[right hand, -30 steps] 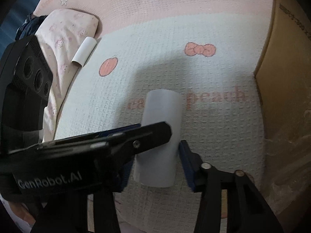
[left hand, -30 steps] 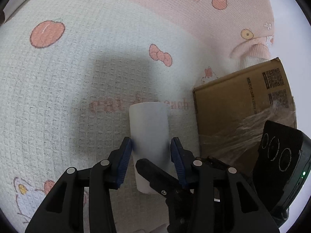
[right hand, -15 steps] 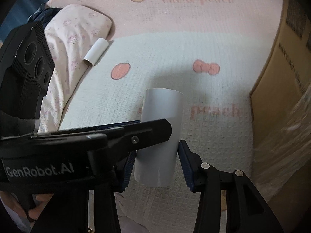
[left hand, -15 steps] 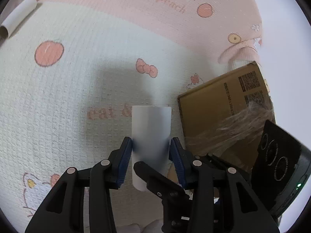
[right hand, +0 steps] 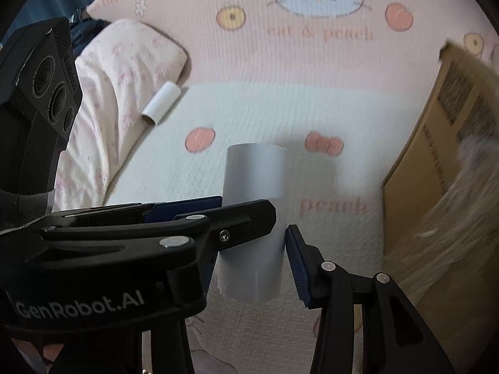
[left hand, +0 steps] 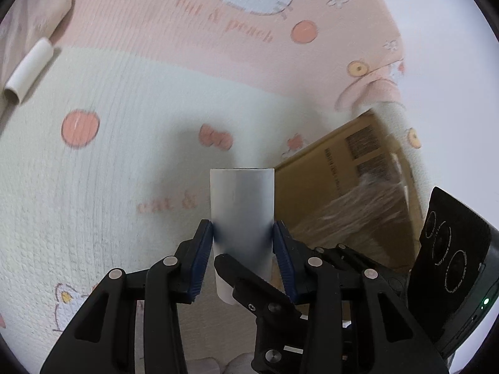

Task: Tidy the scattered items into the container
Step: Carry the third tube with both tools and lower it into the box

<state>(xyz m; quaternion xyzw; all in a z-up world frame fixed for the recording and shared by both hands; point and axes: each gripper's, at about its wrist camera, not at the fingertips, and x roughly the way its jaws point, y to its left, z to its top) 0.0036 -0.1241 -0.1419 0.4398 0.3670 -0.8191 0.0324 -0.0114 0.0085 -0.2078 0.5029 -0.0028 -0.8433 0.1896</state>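
A white paper tube (left hand: 241, 208) is held in the air above the blanket, with both grippers shut on it. My left gripper (left hand: 243, 243) pinches it between its blue pads. My right gripper (right hand: 249, 258) pinches the same tube (right hand: 254, 187), and the left gripper's body crosses in front of it from the left. A brown cardboard box (left hand: 349, 193) stands just right of the tube; it also shows at the right edge of the right wrist view (right hand: 436, 171). A second white tube (left hand: 29, 70) lies far left on the blanket, also visible in the right wrist view (right hand: 162, 103).
A pink and white cat-and-peach blanket (left hand: 124, 155) covers the bed. A pale flowered pillow (right hand: 118, 93) lies at the left, next to the second tube. Clear plastic wrap (left hand: 358, 215) covers part of the box.
Both grippers have lifted the tube up off the blanket and drawn back. More of the blanket, the box top and the far tube now show.
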